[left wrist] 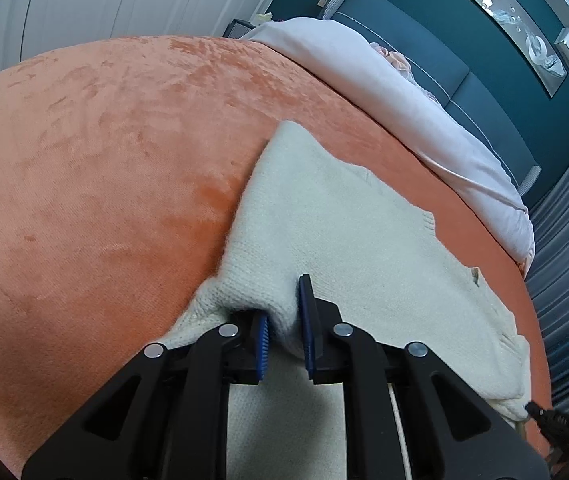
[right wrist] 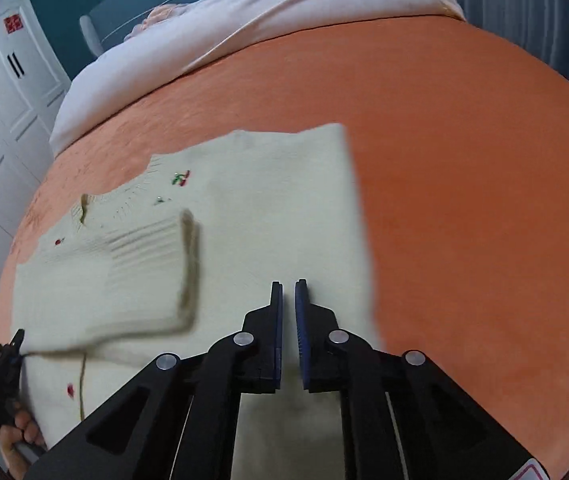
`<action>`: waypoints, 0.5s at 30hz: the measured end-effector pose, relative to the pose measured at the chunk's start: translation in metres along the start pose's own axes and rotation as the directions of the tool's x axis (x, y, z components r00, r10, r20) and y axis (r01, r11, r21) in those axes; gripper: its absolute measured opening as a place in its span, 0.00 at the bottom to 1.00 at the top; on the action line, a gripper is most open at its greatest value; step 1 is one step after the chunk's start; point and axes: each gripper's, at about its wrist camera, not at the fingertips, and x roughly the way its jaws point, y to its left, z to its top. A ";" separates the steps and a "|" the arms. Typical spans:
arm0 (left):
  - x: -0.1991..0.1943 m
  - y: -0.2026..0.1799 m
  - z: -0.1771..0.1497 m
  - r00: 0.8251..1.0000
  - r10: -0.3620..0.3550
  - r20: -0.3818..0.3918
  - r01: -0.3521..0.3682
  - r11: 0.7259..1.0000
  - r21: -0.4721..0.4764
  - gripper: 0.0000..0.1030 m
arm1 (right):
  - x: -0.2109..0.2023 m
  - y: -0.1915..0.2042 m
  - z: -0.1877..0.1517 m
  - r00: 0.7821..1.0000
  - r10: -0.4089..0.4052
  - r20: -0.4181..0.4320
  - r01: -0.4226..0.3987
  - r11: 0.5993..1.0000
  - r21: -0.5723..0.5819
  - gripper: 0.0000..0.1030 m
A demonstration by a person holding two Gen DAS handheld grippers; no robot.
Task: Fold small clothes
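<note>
A: Left gripper [left wrist: 284, 304]: blue pads partly apart, clamped on a bunched ridge of cream sweater [left wrist: 344, 216], low centre of the left wrist view.

B: And right gripper [right wrist: 288, 286]?

A: Pads nearly together, low centre of the right wrist view, over the sweater's body. Hard to tell whether pinching knit or merely hovering.

B: Whereabouts of the garment?

A: Spread on the orange bedspread [left wrist: 104, 160], mid-frame in both views. Sleeve [right wrist: 124, 272] laid across the chest, left of centre in the right wrist view, blurred.

B: Likely trouble from here?

A: Probably slippage. Thick, fuzzy knit, grabbed as a lump rather than by an edge. Could pull out of the pads mid-lift and drop crooked.

B: Anything else?

A: Possibly dragging. Plush bedspread, likely grippy against wool. Could ruck the bottom layer and undo the sleeve fold. Also a skewed crease, with a firm hold on one side only.

B: Remedy?

A: Confirm the right-hand grip first. Then lift both sides together, low and slow.
</note>
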 end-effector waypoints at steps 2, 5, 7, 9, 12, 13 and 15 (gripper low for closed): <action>-0.017 0.001 0.000 0.999 -0.001 -0.037 0.001 1.000 0.014 0.18 | -0.047 -0.030 -0.028 1.000 0.003 0.004 -0.003 1.000 0.018 0.15; -0.070 0.012 -0.015 0.997 0.058 -0.041 -0.056 0.996 0.068 0.56 | -0.105 -0.055 -0.087 0.999 -0.034 -0.032 0.033 0.999 -0.022 0.49; -0.111 0.025 -0.028 0.995 0.087 -0.051 -0.082 0.993 0.089 0.70 | -0.139 -0.074 -0.124 0.997 -0.025 -0.068 0.025 1.000 -0.007 0.57; -0.146 0.043 -0.045 0.990 0.093 -0.108 -0.085 0.993 0.078 0.76 | -0.157 -0.081 -0.159 0.992 0.005 -0.127 -0.003 1.000 0.012 0.57; -0.184 0.066 -0.074 0.972 0.102 -0.209 -0.096 0.995 0.042 0.83 | -0.166 -0.084 -0.204 0.974 0.073 -0.213 -0.062 0.996 0.060 0.58; -0.192 0.072 -0.084 0.967 0.097 -0.235 -0.095 0.995 0.019 0.84 | -0.165 -0.082 -0.216 0.968 0.097 -0.229 -0.082 0.994 0.077 0.58; -0.205 0.082 -0.101 0.961 0.064 -0.269 -0.076 0.997 -0.033 0.85 | -0.161 -0.066 -0.228 0.967 0.112 -0.227 -0.096 0.992 0.082 0.65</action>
